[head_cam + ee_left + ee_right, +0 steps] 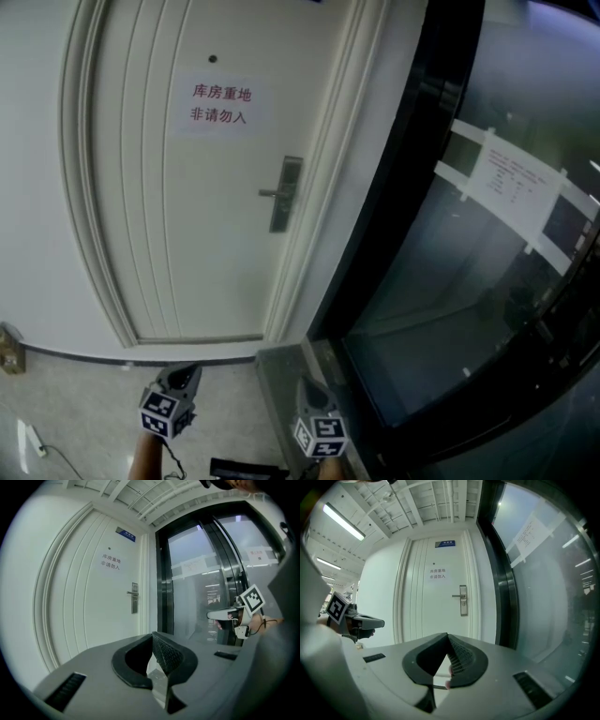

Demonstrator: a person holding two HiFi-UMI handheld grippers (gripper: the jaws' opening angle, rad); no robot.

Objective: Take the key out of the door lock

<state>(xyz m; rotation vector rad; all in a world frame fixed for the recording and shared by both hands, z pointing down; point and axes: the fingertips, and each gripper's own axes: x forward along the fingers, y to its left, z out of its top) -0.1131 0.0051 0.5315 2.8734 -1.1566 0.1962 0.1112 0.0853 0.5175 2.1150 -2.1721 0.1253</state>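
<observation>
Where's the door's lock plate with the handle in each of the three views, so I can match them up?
Head view: lock plate just left of centre, a little above the middle.
Left gripper view: lock plate left of centre, at mid-height.
Right gripper view: lock plate just right of centre, at mid-height.
Shared landmark: the paper sign with red print, up and left of the plate in every view.

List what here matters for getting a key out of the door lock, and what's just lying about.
Job: door, lock, left gripper, right gripper. The key is too small to see.
Around: sign, plaque, glass wall, taped paper.
</observation>
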